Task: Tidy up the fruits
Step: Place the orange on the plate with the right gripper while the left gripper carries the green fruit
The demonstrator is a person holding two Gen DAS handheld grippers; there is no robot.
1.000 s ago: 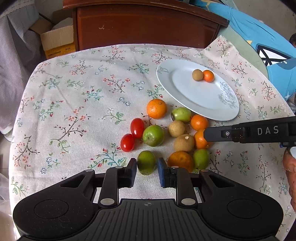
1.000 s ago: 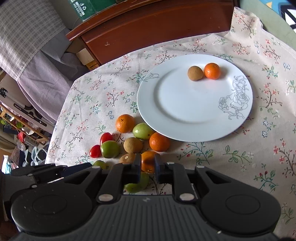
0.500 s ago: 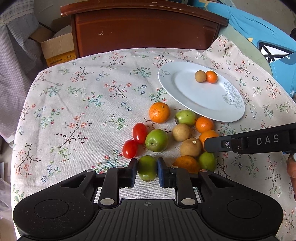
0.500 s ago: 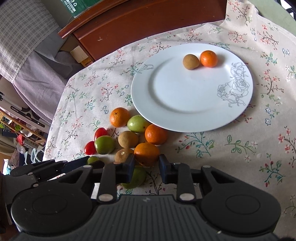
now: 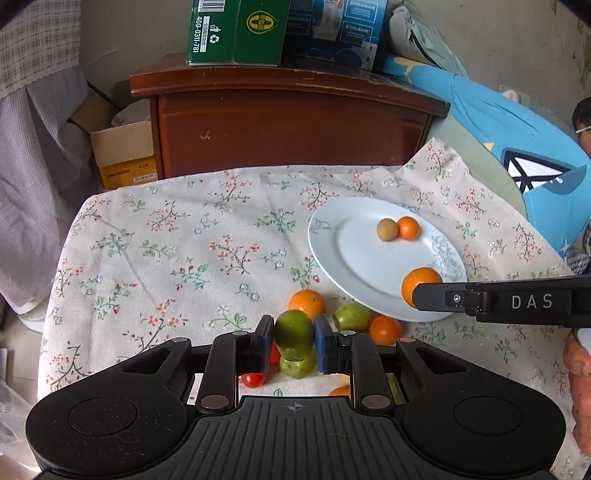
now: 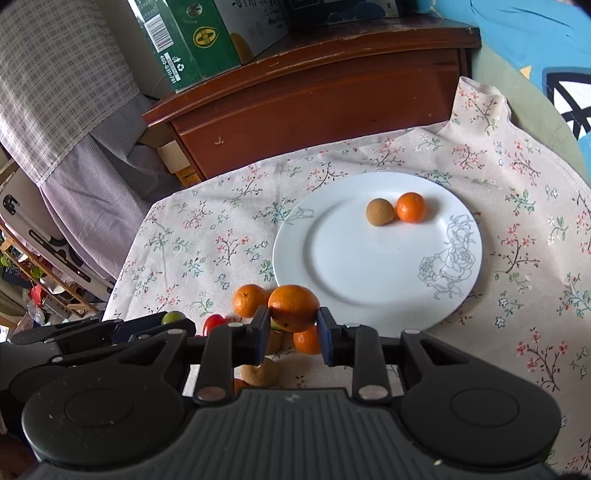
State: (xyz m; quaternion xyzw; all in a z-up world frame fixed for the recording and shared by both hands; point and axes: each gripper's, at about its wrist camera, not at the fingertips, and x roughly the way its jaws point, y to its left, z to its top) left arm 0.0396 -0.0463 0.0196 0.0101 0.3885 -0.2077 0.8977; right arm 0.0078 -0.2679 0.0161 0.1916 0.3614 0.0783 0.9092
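My left gripper (image 5: 293, 341) is shut on a green fruit (image 5: 293, 334), held above the fruit pile on the flowered cloth. My right gripper (image 6: 291, 325) is shut on an orange (image 6: 293, 307), lifted near the front rim of the white plate (image 6: 369, 266). In the left wrist view the right gripper's finger (image 5: 461, 297) shows with that orange (image 5: 419, 282) over the plate (image 5: 354, 266). A brown fruit (image 6: 379, 211) and a small orange (image 6: 410, 206) lie on the plate. Oranges, green fruits, brown fruits and red tomatoes (image 5: 253, 379) remain in the pile, partly hidden by the grippers.
A dark wooden cabinet (image 5: 288, 125) with cartons (image 5: 236, 31) on top stands behind the table. A cardboard box (image 5: 123, 151) sits at its left. A blue cushion (image 5: 517, 140) and a person's hand (image 5: 578, 387) are at the right. The cloth's left half (image 5: 147, 258) bears no fruit.
Both grippers have risen with their fruits, the green one on the left and the orange on the right, off the pile. Both views have tilted up, so the cabinet top and cartons now show.
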